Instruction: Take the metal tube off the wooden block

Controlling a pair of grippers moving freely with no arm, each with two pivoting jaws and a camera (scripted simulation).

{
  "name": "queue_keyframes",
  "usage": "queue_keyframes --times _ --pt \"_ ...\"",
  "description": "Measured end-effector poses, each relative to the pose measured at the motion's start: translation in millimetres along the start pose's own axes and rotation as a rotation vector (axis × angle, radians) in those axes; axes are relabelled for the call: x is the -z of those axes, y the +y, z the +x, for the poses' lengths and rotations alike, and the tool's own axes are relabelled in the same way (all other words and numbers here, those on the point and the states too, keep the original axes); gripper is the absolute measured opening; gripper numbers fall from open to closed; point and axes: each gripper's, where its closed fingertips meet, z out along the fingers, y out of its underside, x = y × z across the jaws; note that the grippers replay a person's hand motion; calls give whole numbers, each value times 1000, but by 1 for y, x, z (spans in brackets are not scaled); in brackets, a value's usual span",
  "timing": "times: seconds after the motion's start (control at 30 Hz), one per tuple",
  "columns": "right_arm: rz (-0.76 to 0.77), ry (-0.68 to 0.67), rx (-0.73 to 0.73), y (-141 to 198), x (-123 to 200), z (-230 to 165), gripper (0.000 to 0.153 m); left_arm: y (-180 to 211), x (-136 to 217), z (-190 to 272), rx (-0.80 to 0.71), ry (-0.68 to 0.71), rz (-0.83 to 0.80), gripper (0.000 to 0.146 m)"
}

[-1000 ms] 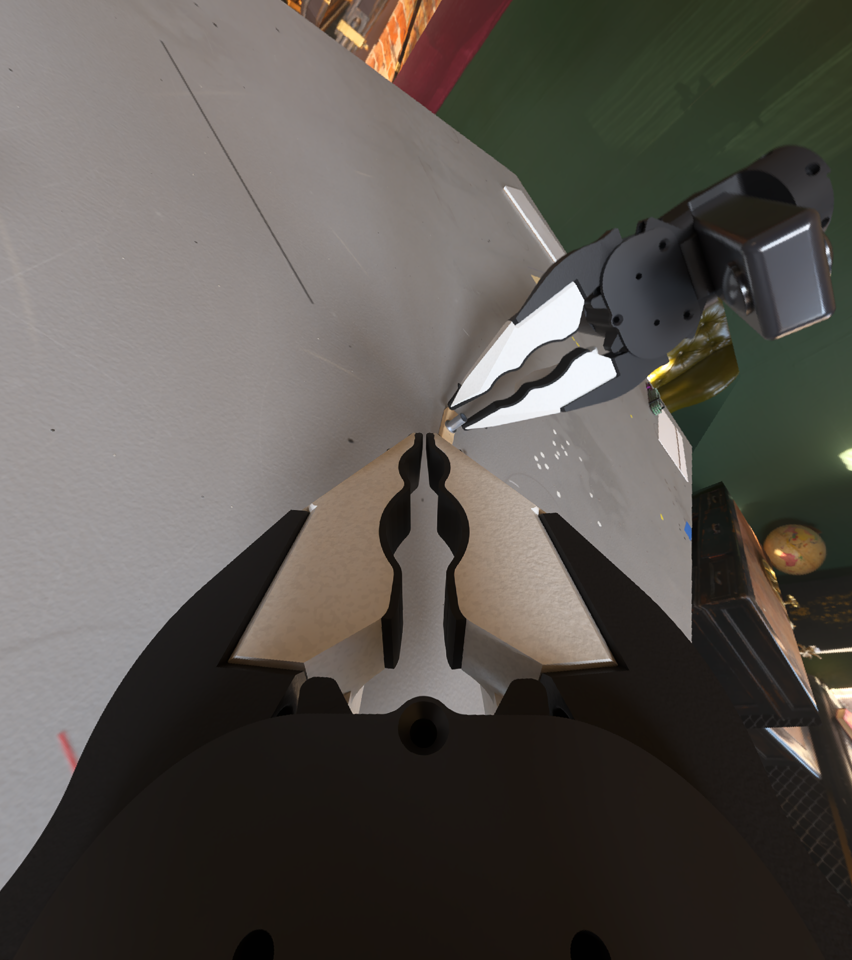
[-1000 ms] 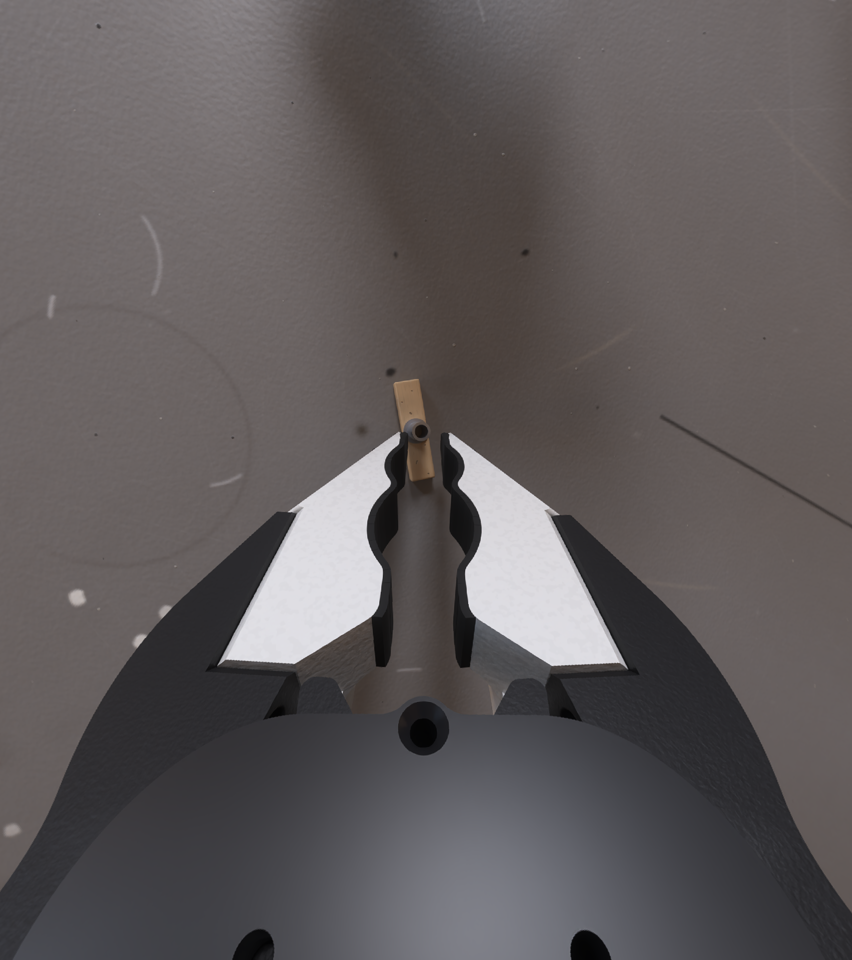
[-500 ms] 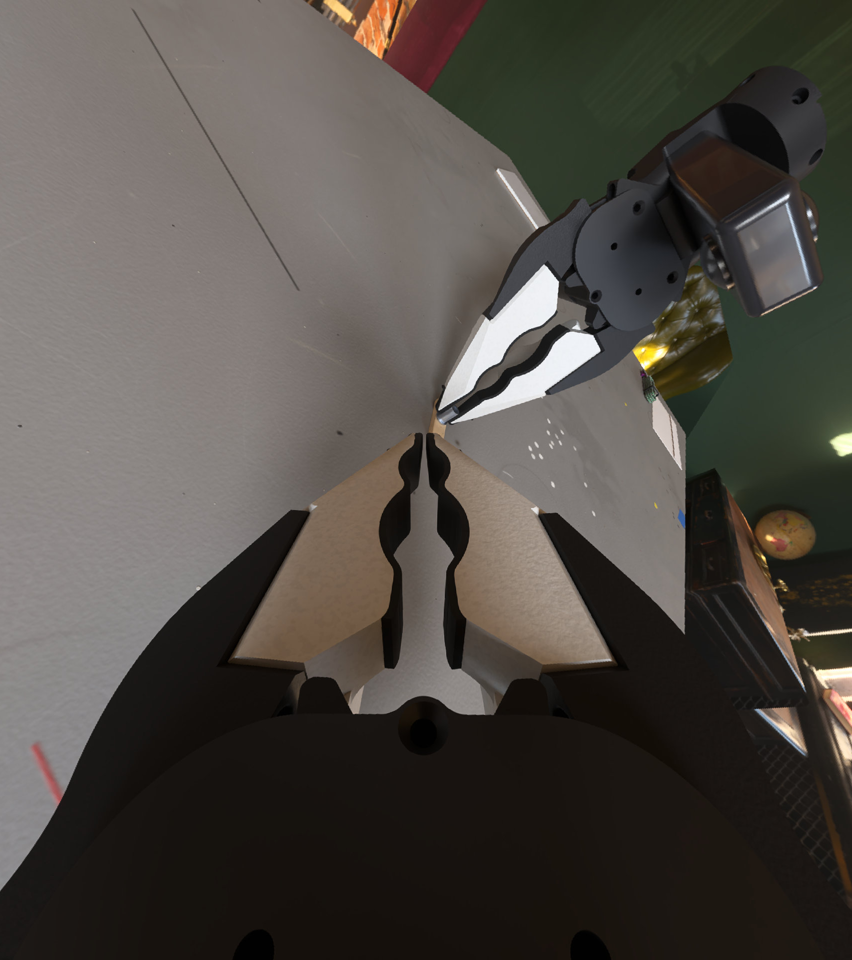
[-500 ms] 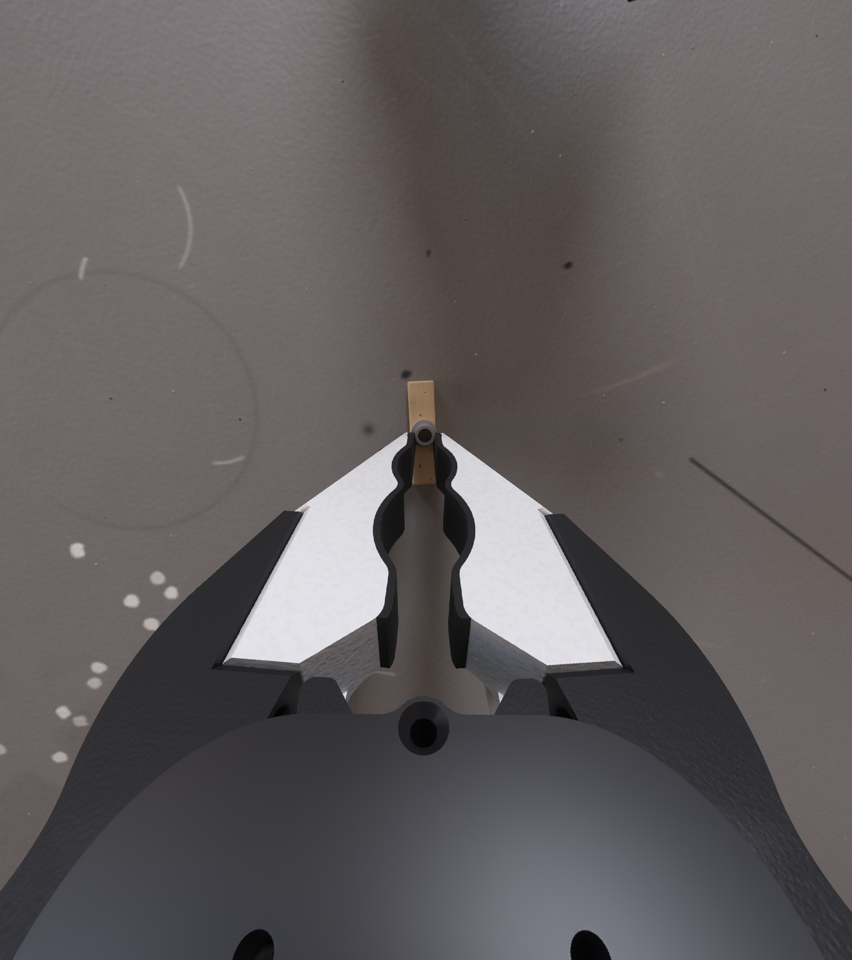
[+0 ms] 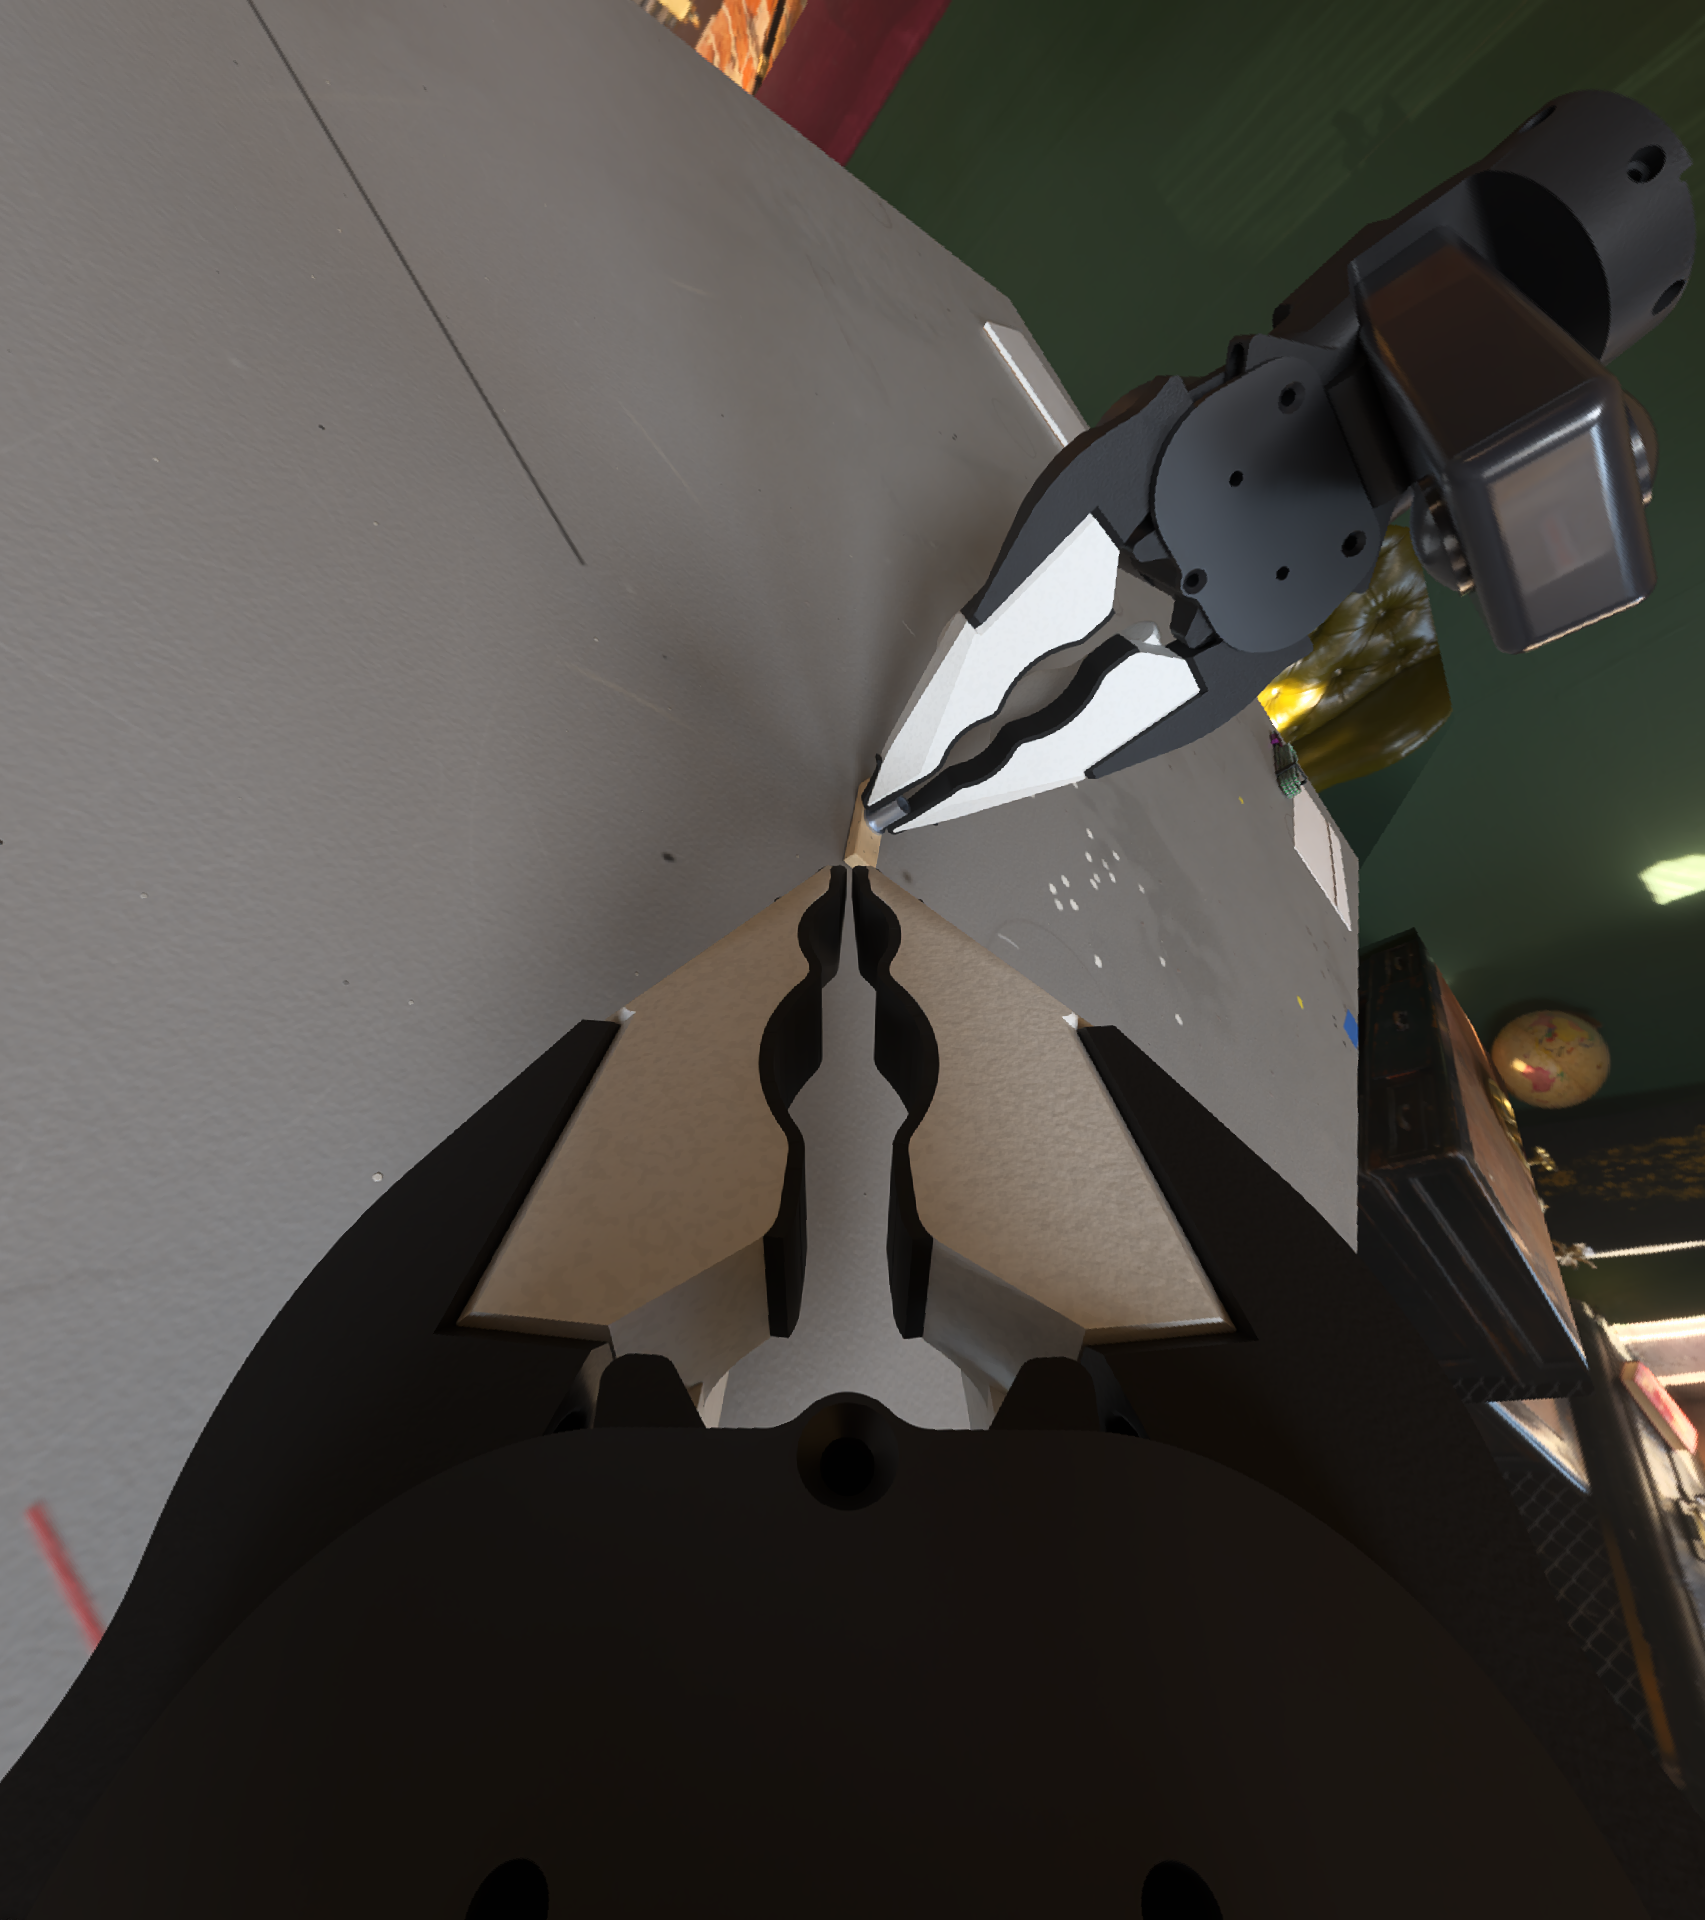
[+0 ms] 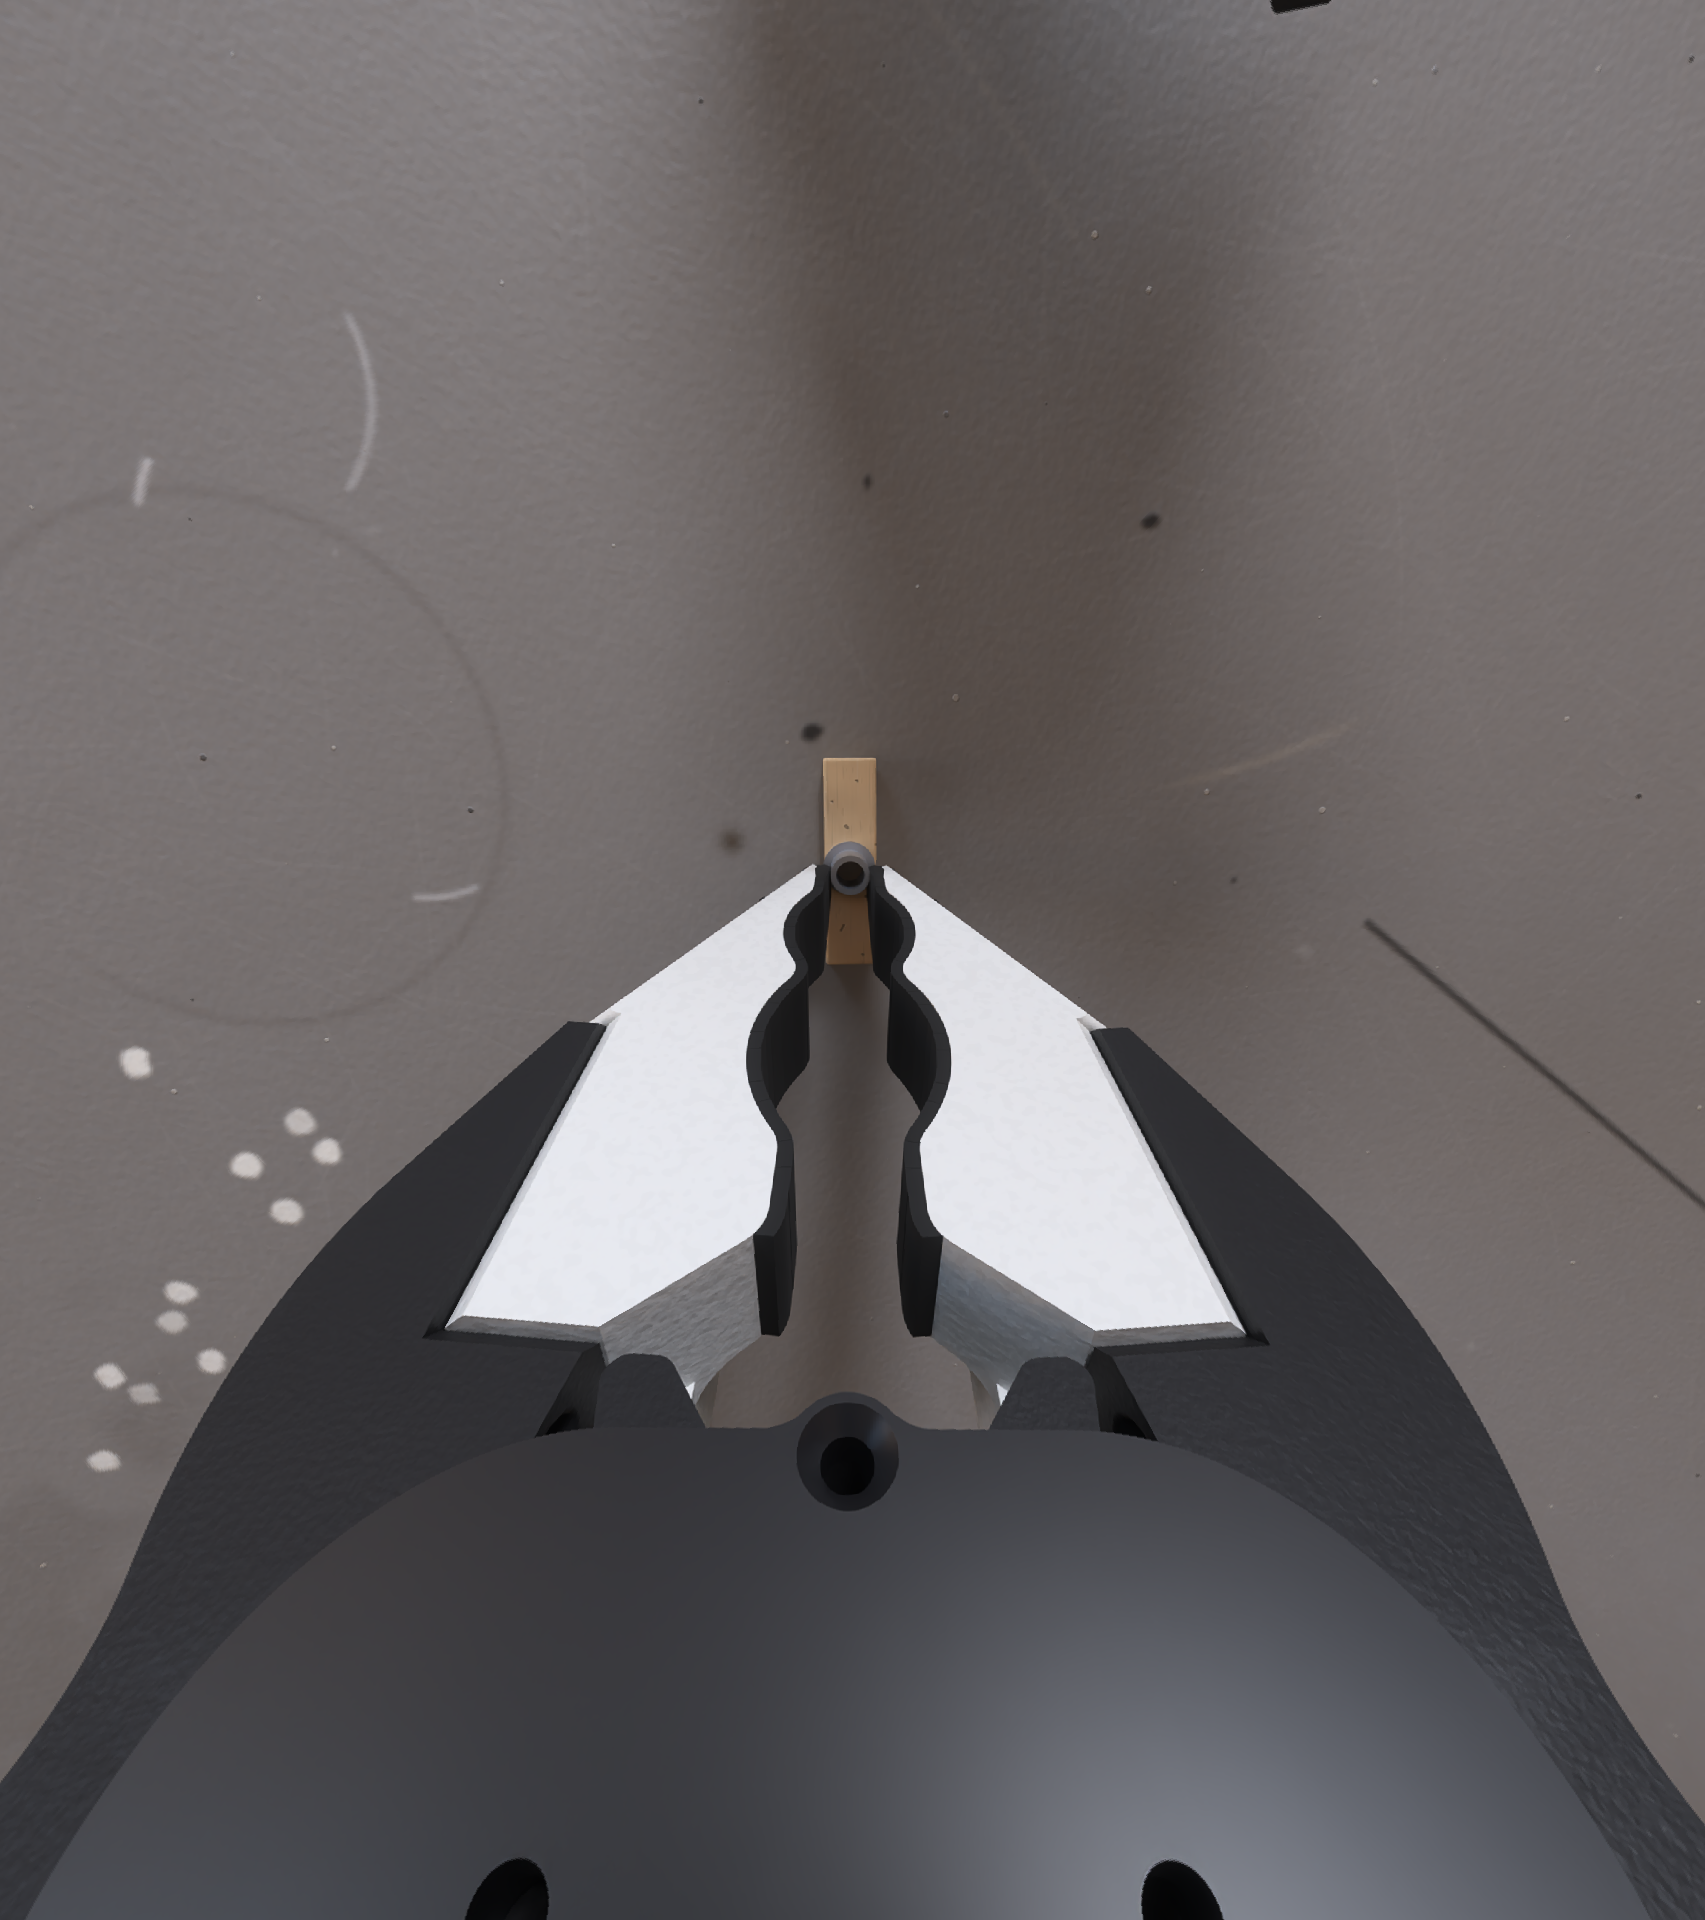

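Right wrist view: my right gripper point(image 6: 848, 878) pinches the metal tube point(image 6: 848, 871) end over the wooden block point(image 6: 849, 802). Left gripper point(image 5: 849, 883) looks closed on the block's near end. Tube's probably light, stiff, slick, so grip firmly.

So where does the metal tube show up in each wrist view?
Left wrist view: the metal tube sits just above centre, at the tips of the right gripper.
Right wrist view: the tube is seen end-on, just above centre, between that gripper's own tips.
Shared landmark: the wooden block, directly behind the tube in both.
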Motion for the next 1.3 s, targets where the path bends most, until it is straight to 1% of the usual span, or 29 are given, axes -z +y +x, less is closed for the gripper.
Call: queue_keyframes --times 0.1,0.2,0.3,0.37,0.4,0.5,0.63,0.77,0.83,0.9,0.97,1.03,1.17,1.23,1.3 --pt "-3 -5 -9 0 0 0 7 -1 1 0 6 2 9 1" --pt "19 1 -42 -2 -1 0 7 -8 5 -1 34 12 55 1" --pt "81 35 -119 -7 3 1 7 -20 14 -1 109 46 163 1" --pt "136 79 -187 -11 9 1 7 -29 24 1 147 64 271 1" --pt "159 112 -228 -12 12 1 7 -32 32 1 156 52 328 1" --pt "197 175 -354 -13 18 -8 7 -36 66 1 175 -29 535 1" --pt "181 280 -482 -6 23 -25 7 -26 129 3 234 -122 836 0" --pt "206 342 -583 -5 21 -39 7 -4 181 12 221 -215 1021 0" --pt "188 337 -616 -3 16 -47 7 7 198 19 194 -235 1061 0" --pt "136 345 -638 1 15 -50 7 17 209 24 179 -248 1061 0" --pt "126 360 -660 1 17 -49 7 26 218 28 172 -245 1059 1" --pt "146 393 -674 -1 23 -45 7 35 228 31 157 -265 1057 1" --pt "177 464 -705 0 34 -41 7 46 256 30 92 -382 1099 1" --pt "241 506 -720 -2 39 -37 7 48 271 26 72 -447 1136 1" --pt "319 549 -752 -5 44 -31 7 50 283 21 68 -477 1168 1"
